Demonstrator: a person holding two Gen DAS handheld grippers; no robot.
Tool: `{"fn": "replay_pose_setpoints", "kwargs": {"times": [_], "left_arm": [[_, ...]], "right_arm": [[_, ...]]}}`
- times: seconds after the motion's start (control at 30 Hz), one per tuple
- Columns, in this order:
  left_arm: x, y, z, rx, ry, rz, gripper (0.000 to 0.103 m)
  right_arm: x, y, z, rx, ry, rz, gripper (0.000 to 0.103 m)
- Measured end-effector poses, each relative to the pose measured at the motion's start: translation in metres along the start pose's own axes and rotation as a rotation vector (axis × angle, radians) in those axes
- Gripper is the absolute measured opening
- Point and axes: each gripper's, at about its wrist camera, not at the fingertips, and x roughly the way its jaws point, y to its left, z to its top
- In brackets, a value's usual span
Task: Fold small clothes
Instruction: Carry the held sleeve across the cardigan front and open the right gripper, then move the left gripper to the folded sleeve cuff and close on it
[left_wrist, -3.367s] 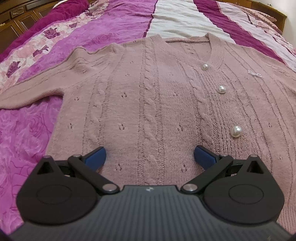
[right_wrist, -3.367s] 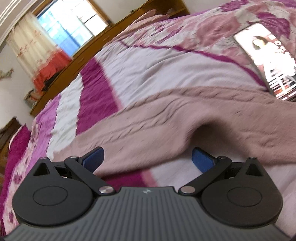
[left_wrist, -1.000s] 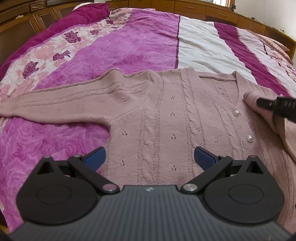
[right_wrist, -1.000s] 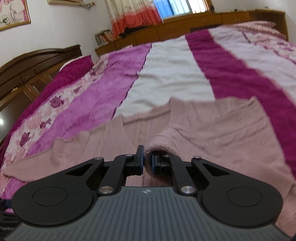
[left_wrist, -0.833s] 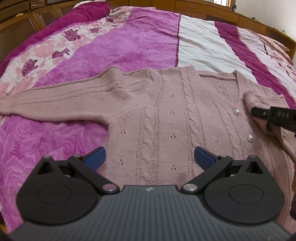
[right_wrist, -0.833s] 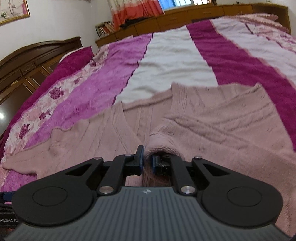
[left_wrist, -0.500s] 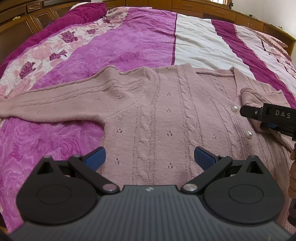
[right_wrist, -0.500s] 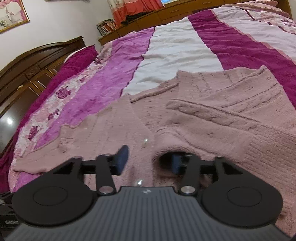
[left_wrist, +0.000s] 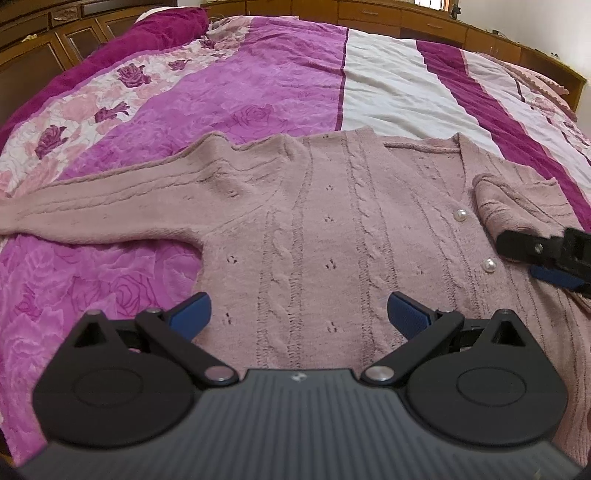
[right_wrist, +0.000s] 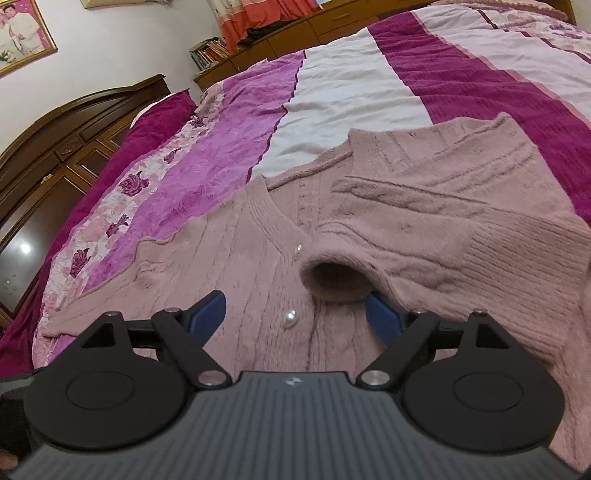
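Observation:
A dusty-pink knitted cardigan (left_wrist: 325, 229) with pearl buttons (left_wrist: 489, 264) lies flat on the bed. Its left sleeve (left_wrist: 92, 206) stretches out to the left. Its right sleeve (right_wrist: 443, 229) is folded across the chest, the open cuff (right_wrist: 338, 277) resting just past my right gripper (right_wrist: 295, 314). That gripper's jaws are opening and hold nothing; the cuff lies free beyond the blue pads (right_wrist: 207, 310). In the left wrist view the right gripper (left_wrist: 543, 258) shows at the right edge. My left gripper (left_wrist: 299, 314) hovers open over the cardigan's lower front.
The bed carries a striped magenta, white and rose-print cover (left_wrist: 258, 92). A dark wooden headboard (right_wrist: 74, 125) and wooden cabinets (left_wrist: 406, 18) border it. A framed picture (right_wrist: 22, 33) hangs on the wall.
My right gripper, shut on the sleeve cuff a second ago, has opened and let it drop onto the cardigan's chest, drawing back slightly. My left gripper has stayed where it was.

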Motion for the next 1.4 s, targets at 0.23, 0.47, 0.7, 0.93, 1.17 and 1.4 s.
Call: {"fn": "replay_pose_setpoints", "kwargs": {"times": [0.23,0.47,0.7,0.93,1.17,1.4], "left_arm": [[-0.004,-0.008,0.002,0.007,-0.007,-0.020,0.103],[-0.012,-0.028,0.007,0.042,-0.034,-0.041,0.103],[-0.020,-0.065,0.012,0.152,-0.072,-0.131,0.103],[-0.017,-0.117,0.009,0.271,-0.102,-0.232,0.102],[-0.007,-0.168,-0.009,0.449,-0.093,-0.300,0.090],[-0.004,-0.206,-0.025,0.577,-0.132,-0.347,0.087]], "right_arm": [[-0.042,-0.005,-0.004,-0.016,-0.054,0.004,0.091],[-0.081,-0.024,-0.005,-0.031,-0.170,-0.046,0.093],[-0.104,-0.063,0.003,0.123,-0.260,-0.092,0.094],[-0.122,-0.090,0.009,0.239,-0.302,-0.087,0.094],[-0.135,-0.111,0.010,0.336,-0.315,-0.076,0.094],[-0.141,-0.126,0.005,0.389,-0.334,-0.091,0.094]]}}
